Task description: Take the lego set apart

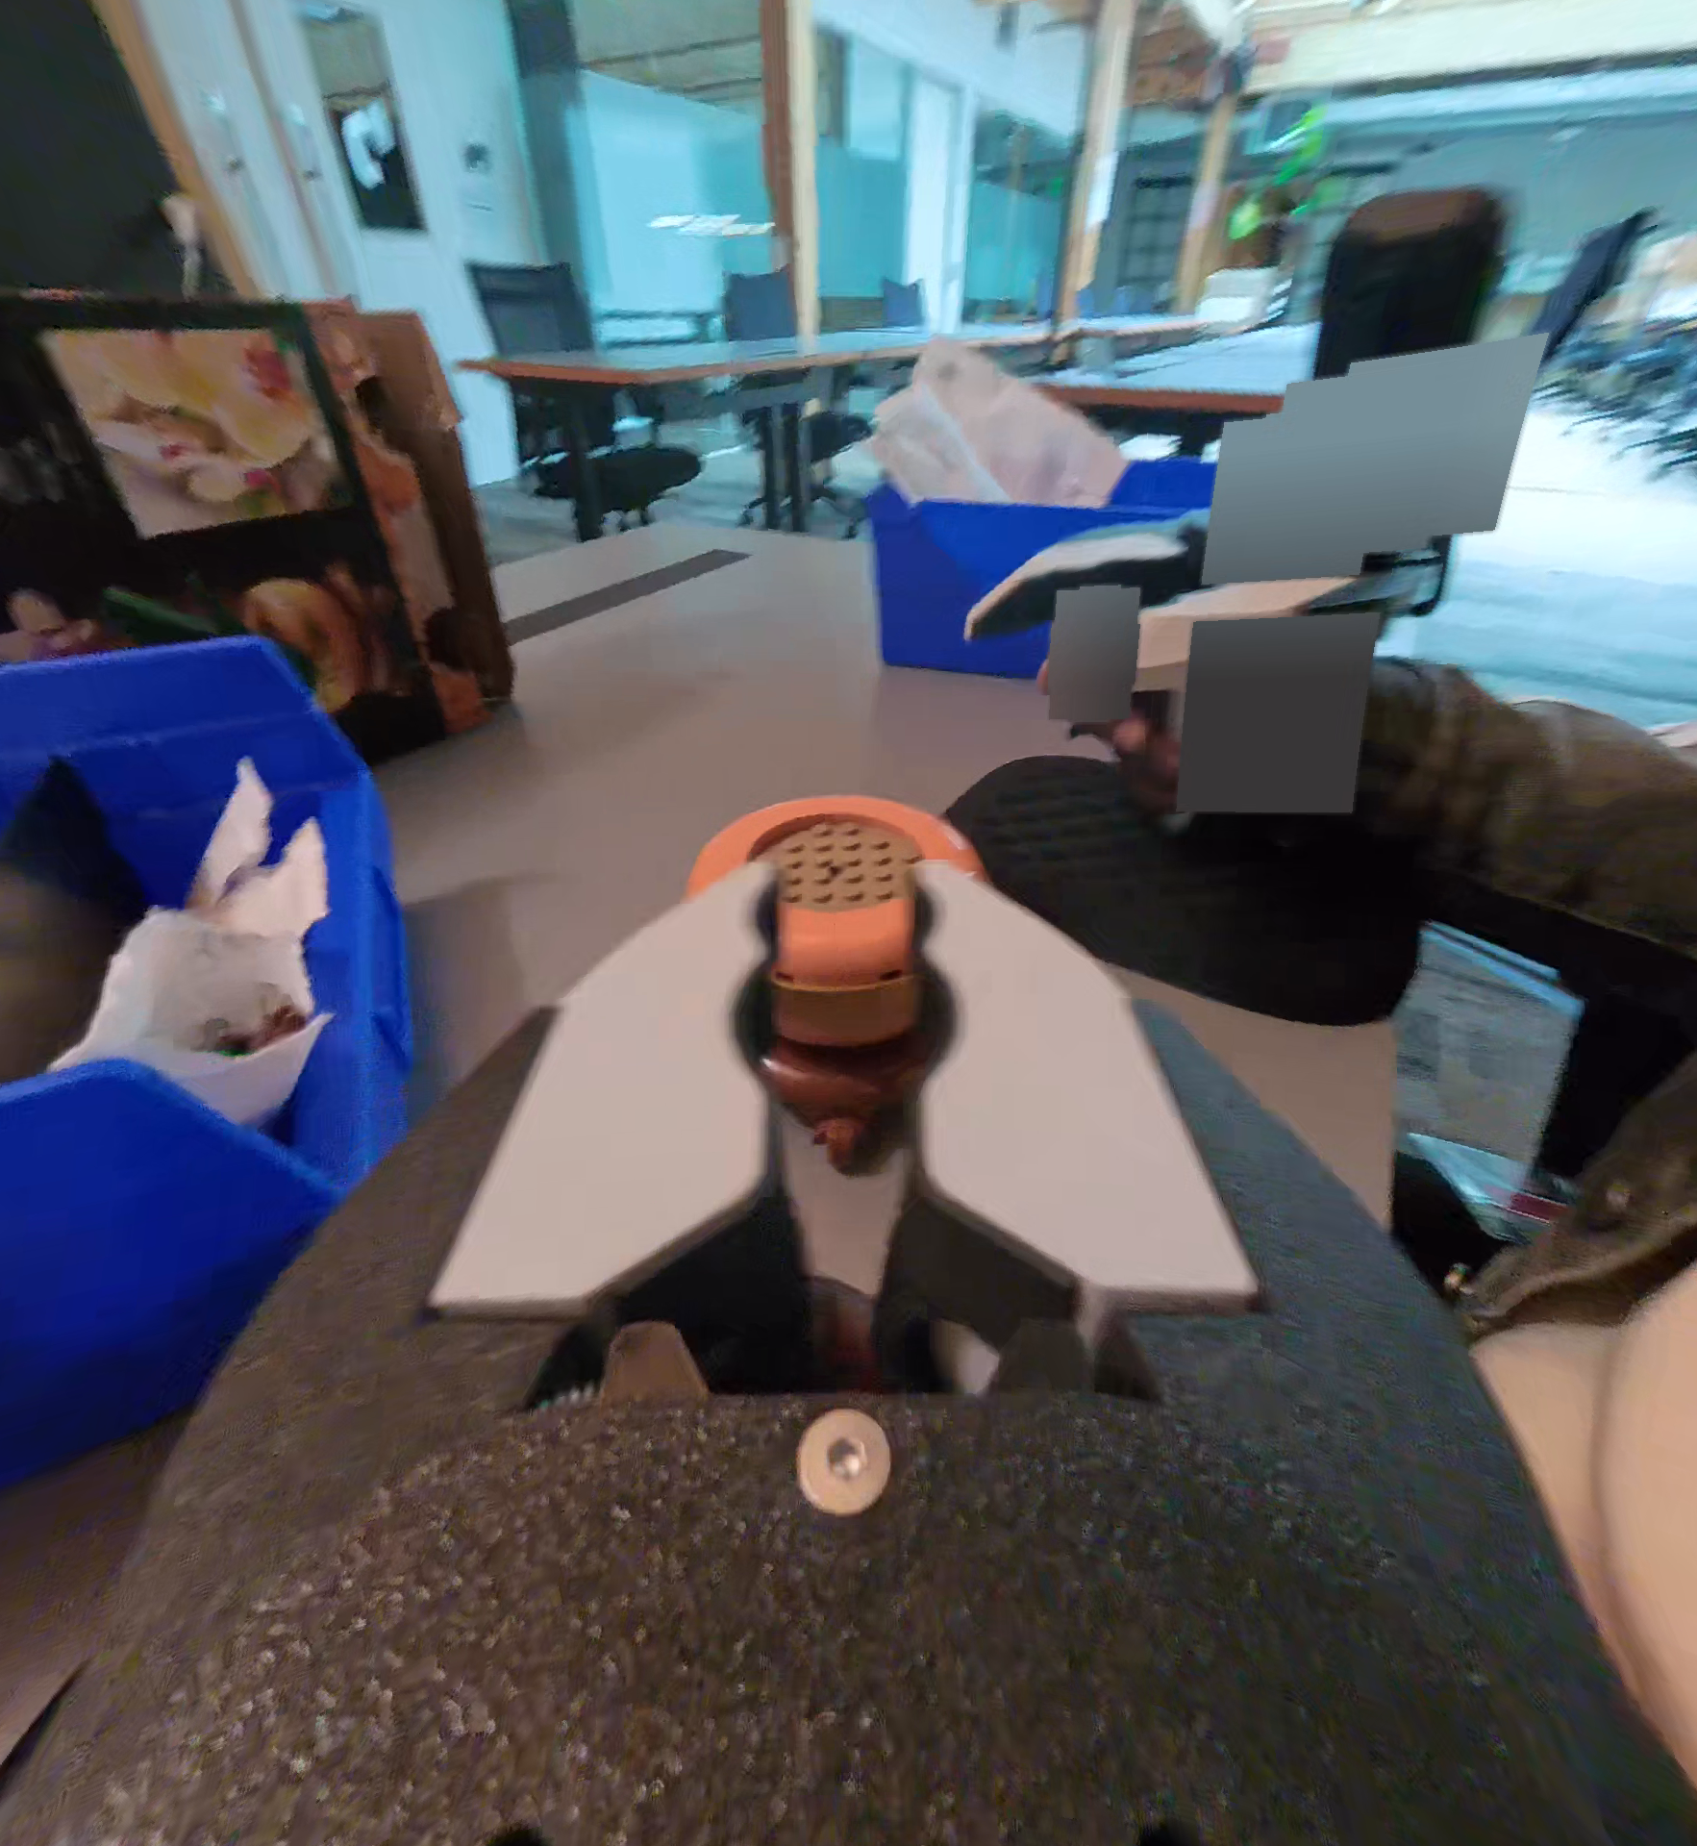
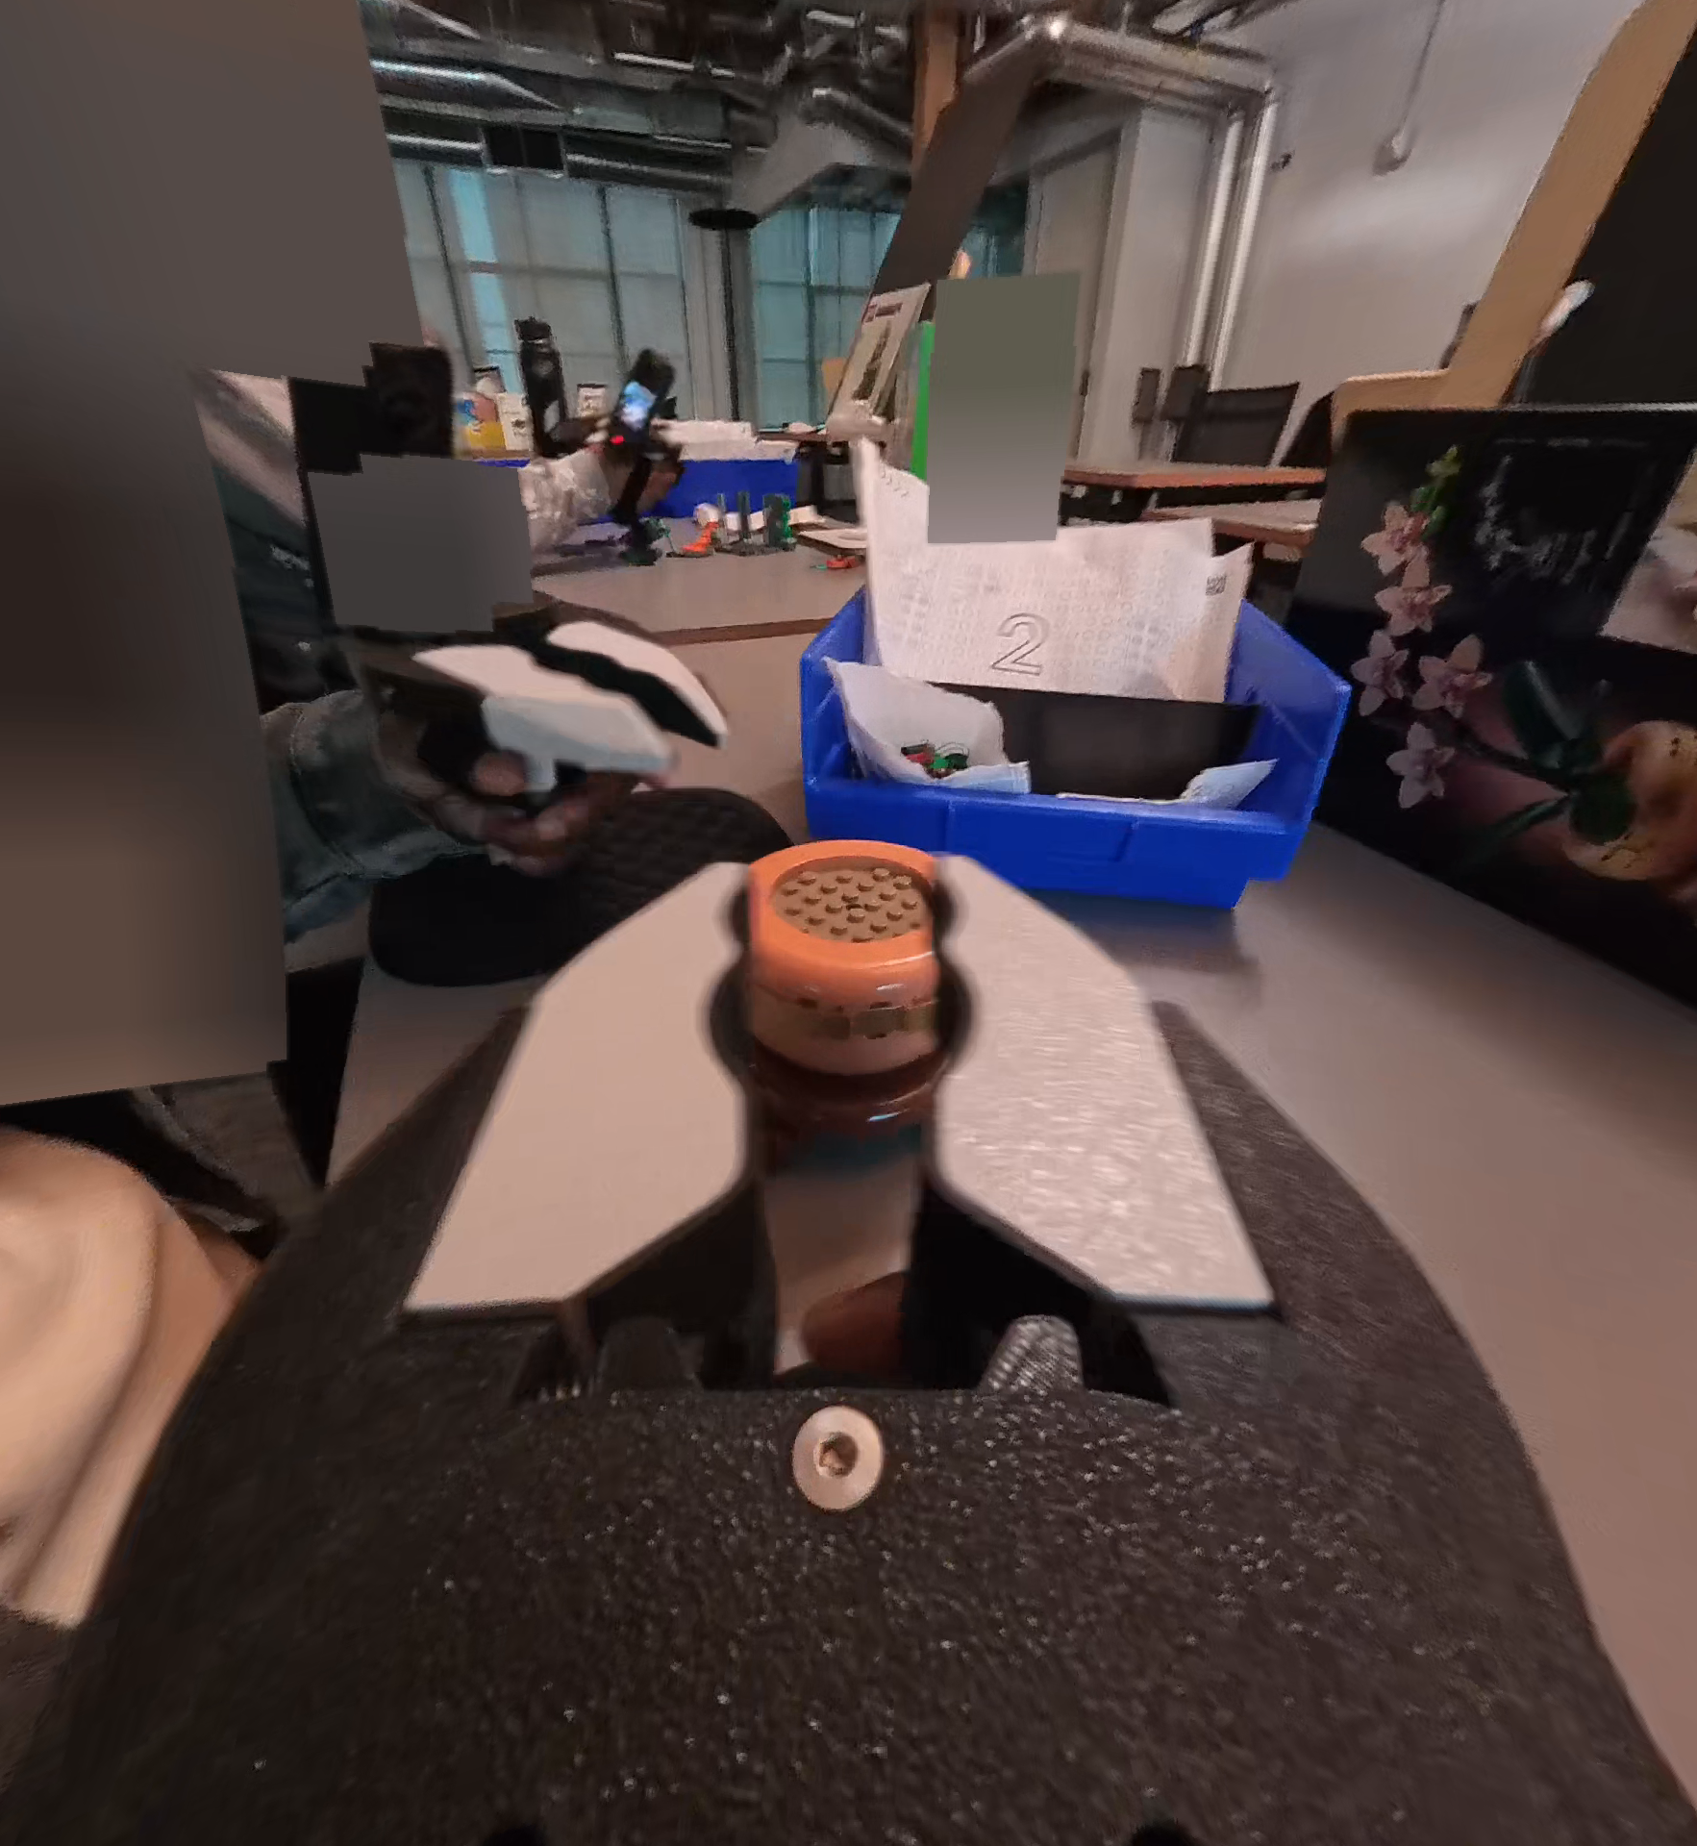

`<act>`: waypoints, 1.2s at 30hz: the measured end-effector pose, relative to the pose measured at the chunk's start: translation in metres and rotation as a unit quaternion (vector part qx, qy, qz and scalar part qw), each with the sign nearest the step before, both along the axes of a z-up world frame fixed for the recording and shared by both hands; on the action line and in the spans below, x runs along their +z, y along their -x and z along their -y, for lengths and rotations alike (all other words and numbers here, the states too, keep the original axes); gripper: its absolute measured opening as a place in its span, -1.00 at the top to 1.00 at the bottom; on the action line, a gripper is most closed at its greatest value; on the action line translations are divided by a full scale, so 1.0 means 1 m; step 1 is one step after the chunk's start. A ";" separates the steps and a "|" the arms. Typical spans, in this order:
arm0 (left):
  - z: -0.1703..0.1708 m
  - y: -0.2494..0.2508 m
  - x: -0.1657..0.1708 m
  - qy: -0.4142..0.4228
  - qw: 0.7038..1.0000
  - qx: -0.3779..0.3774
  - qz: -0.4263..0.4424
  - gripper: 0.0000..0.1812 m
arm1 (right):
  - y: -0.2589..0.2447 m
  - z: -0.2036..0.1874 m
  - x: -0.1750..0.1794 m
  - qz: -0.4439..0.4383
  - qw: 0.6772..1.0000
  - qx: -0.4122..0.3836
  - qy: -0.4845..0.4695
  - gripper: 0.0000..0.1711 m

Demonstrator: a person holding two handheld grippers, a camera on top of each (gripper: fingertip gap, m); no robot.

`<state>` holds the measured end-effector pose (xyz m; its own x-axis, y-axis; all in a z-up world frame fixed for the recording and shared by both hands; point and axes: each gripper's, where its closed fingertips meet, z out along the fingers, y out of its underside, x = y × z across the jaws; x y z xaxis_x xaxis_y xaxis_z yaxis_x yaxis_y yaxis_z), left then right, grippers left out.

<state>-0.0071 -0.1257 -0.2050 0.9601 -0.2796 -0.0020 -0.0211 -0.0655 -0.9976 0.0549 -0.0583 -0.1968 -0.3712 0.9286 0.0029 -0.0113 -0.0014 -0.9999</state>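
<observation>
In the left wrist view my left gripper (image 1: 844,884) is shut on a round lego pot (image 1: 844,944). The pot has an orange rim, a tan studded top, a tan ring and a dark brown base. In the right wrist view my right gripper (image 2: 839,884) is shut on a similar pot (image 2: 844,964), orange on top, pale in the middle, dark brown below. I cannot tell whether these are one pot or two. Each view also shows the other gripper farther off, in a hand and partly hidden, in the left wrist view (image 1: 1024,599) and the right wrist view (image 2: 624,714).
Grey table (image 1: 674,719) (image 2: 1423,1099). A blue bin with paper bags stands near left (image 1: 175,1119), another farther back (image 1: 964,579) (image 2: 1074,839). The flower-printed set box stands upright (image 1: 225,479) (image 2: 1573,699). A black mesh pad (image 1: 1174,899) (image 2: 574,889) lies beside the pot. Left tips to right tips: about 10 cm.
</observation>
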 end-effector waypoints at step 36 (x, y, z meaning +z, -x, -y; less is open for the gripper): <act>-0.043 -0.022 -0.016 0.186 0.967 -0.012 -0.174 0.83 | 0.064 -0.015 -0.034 0.408 0.902 0.127 -0.062 0.54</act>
<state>0.0153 -0.0822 -0.2206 0.9124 -0.3457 -0.2192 -0.3578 -0.4134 -0.8373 -0.0093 -0.0436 -0.2310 -0.4976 0.8243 -0.2699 0.7139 0.2125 -0.6672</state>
